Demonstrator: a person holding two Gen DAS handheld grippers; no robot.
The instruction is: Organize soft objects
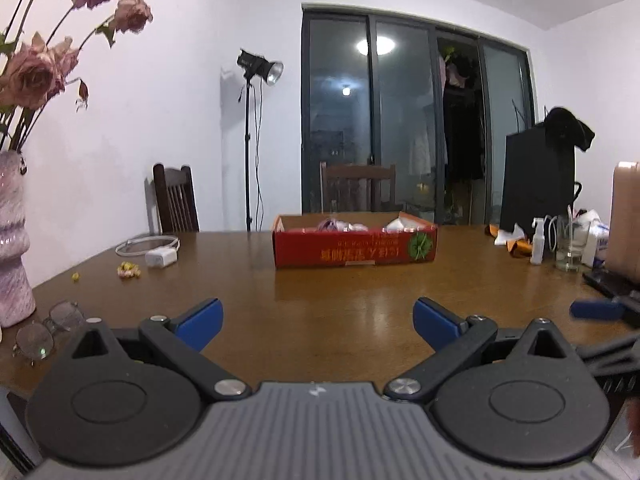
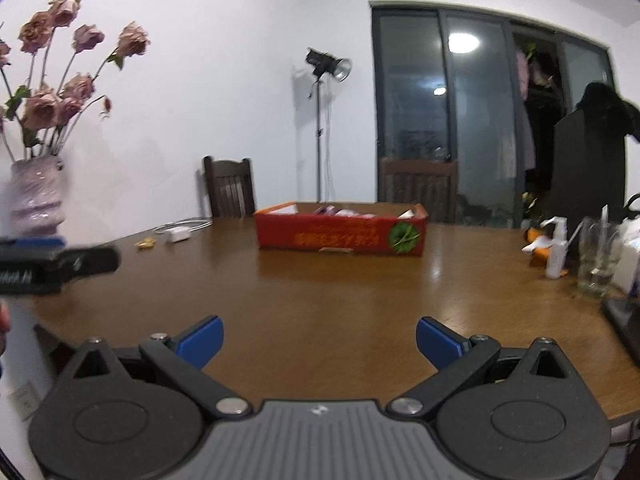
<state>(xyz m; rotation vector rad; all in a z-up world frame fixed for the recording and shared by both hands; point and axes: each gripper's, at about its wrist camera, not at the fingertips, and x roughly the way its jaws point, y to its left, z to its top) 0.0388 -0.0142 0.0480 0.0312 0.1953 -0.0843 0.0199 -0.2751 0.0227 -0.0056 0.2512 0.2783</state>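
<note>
Well back on the glossy wooden table [image 1: 320, 312] sat a shallow red cardboard box [image 1: 354, 246] holding soft, crumpled items [image 1: 340, 225]; the left gripper [image 1: 318, 320] and right gripper [image 2: 319, 338] both gaped wide, blue-padded, empty.

The left hand-held gripper [image 1: 318, 322] is hovering over the brown wooden counter [image 1: 340, 300] with its blue-padded jaws spread wide and empty. Farther back, a shallow red cardboard box [image 1: 354, 245] is sitting on the counter, holding pale soft items [image 1: 340, 225]. Wire-rimmed glasses [image 1: 44, 330] are lying near a pink textured vase [image 1: 12, 240].
</note>
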